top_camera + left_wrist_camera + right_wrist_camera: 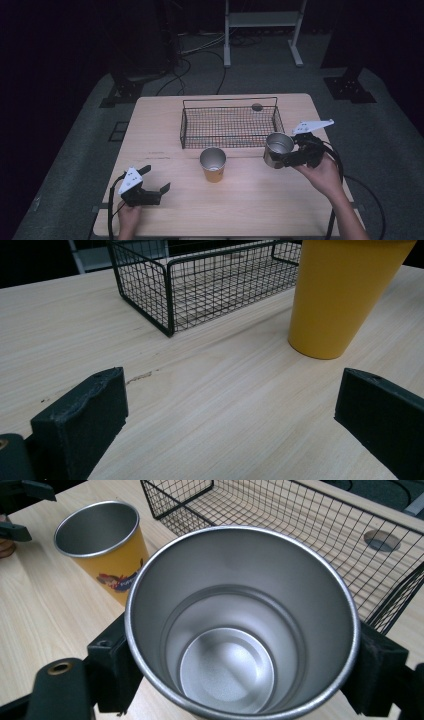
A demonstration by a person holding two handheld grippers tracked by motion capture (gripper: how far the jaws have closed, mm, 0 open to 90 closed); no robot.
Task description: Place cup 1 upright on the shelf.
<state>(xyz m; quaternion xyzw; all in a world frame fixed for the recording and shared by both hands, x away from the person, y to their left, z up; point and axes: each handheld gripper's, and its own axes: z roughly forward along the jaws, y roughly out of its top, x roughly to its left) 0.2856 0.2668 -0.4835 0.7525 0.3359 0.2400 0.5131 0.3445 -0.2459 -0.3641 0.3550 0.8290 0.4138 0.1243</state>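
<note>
From the high view, your right hand-held gripper [286, 159] holds the steel cup [277, 149] clear of the worktop [160, 120], just at the near right corner of the wire basket [229, 122]. The yellow cup [213, 164] stands upright in front of the basket, and your left hand-held gripper [159, 192] rests near the front left edge, jaws wide and empty.

In the left gripper view, those jaws spread apart over bare wood, with the yellow cup [340, 295] and basket [200, 285] ahead.

In the right gripper view, your jaws clamp the steel cup [240, 630] on opposite sides just under its rim. It looks empty, so likely light and rigid, but the smooth metal is probably slippery; keep it upright and squeeze steadily.
</note>
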